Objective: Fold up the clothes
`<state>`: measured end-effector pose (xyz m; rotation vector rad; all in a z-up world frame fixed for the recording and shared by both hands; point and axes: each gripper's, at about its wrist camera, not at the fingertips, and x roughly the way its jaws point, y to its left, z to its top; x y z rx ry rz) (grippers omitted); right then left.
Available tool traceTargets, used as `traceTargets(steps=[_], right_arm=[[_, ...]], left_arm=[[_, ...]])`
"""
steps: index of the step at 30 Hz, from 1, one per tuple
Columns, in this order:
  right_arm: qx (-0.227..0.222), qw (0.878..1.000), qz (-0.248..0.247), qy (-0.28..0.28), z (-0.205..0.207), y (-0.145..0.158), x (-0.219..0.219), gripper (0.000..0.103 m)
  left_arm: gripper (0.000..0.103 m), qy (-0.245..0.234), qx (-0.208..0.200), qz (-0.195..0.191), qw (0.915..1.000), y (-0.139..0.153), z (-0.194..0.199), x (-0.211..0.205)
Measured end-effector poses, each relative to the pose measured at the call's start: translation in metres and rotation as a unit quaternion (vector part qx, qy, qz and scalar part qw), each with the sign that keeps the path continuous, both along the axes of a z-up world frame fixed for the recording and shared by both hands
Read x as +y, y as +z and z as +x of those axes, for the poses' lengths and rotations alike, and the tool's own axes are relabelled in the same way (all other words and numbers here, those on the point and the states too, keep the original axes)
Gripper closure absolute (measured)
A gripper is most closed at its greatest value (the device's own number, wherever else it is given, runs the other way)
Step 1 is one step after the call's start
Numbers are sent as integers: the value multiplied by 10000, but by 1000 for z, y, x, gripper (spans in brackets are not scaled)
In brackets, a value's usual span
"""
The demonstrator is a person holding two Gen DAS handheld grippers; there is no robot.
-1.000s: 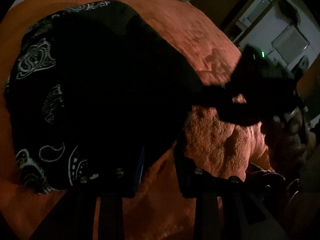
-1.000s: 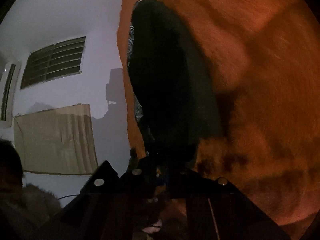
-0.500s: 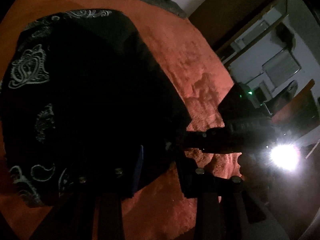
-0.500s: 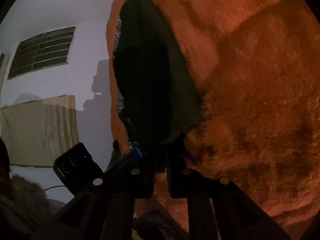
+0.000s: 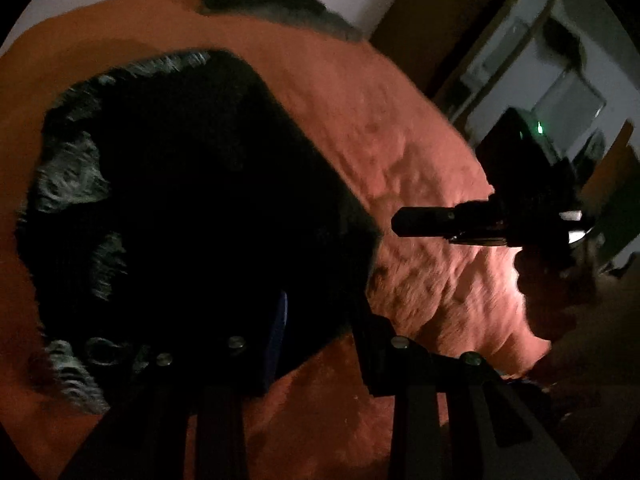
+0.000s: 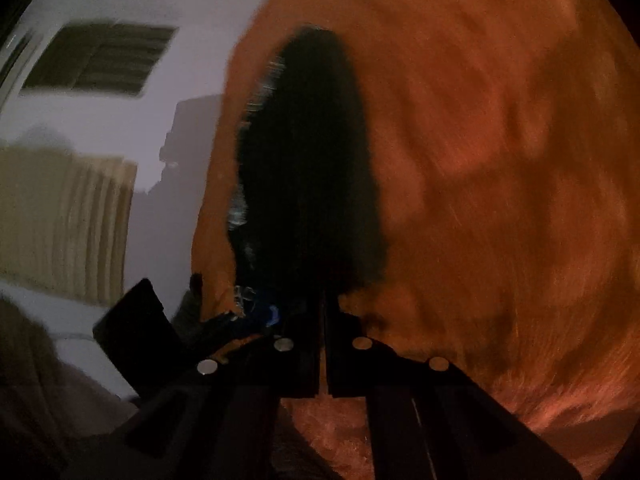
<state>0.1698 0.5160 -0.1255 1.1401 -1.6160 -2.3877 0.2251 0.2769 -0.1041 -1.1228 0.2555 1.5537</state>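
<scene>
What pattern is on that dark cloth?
Black cloth with pale paisley swirls along its edges, clearest in the left wrist view.

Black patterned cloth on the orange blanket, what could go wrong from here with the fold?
The black cloth has its near edge between the fingers of the left tool; pulling away could drag it and undo the fold. The orange blanket is rumpled beside it, so the cloth may settle unevenly. The right tool is shut and apart from the cloth, so nothing pins it down.
</scene>
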Motion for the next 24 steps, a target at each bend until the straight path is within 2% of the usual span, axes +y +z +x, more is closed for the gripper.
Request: traceTargets(steps=[3, 6, 7, 8, 10, 11, 14, 16, 18, 19, 22, 24], right_arm=[[274, 9976, 455, 450, -25, 21, -9, 101], [-47, 9922, 908, 854, -56, 15, -25, 101], [-193, 9891, 1101, 955, -61, 10, -30, 101], [-430, 9846, 1364, 1006, -59, 5, -33, 101], [-875, 9725, 1854, 1101, -57, -6, -39, 101], [-847, 9731, 1841, 1099, -53, -4, -38, 101], [-647, 9744, 1863, 1083, -50, 14, -30, 101], [-420, 9763, 1869, 1010, -47, 26, -16, 97], [-232, 9786, 1804, 962, -60, 32, 0, 89], [-181, 9791, 1790, 946, -69, 34, 7, 89], [-62, 9787, 1777, 1031, -99, 29, 20, 89], [-435, 9705, 2017, 1251, -125, 11, 22, 89]], left_arm=[[69, 101, -58, 184, 9998, 7, -11, -6], [68, 157, -86, -40, 9998, -7, -19, 1], [68, 167, -36, -232, 9996, -18, -19, 5], [68, 240, 98, -623, 9977, -31, -20, 7], [69, 316, -28, -662, 9973, -32, -25, -4], [68, 353, -97, -671, 9971, -33, -28, -10], [68, 273, 13, -456, 9986, -10, -49, -17], [68, 360, 54, -388, 9986, -4, -72, -8], [68, 486, 166, -291, 9983, 2, -102, 6], [68, 481, 244, -240, 9983, 4, -114, 15], [68, 567, 860, -576, 9930, -2, -143, 40], [68, 677, 991, -800, 9895, -12, -163, 36]])
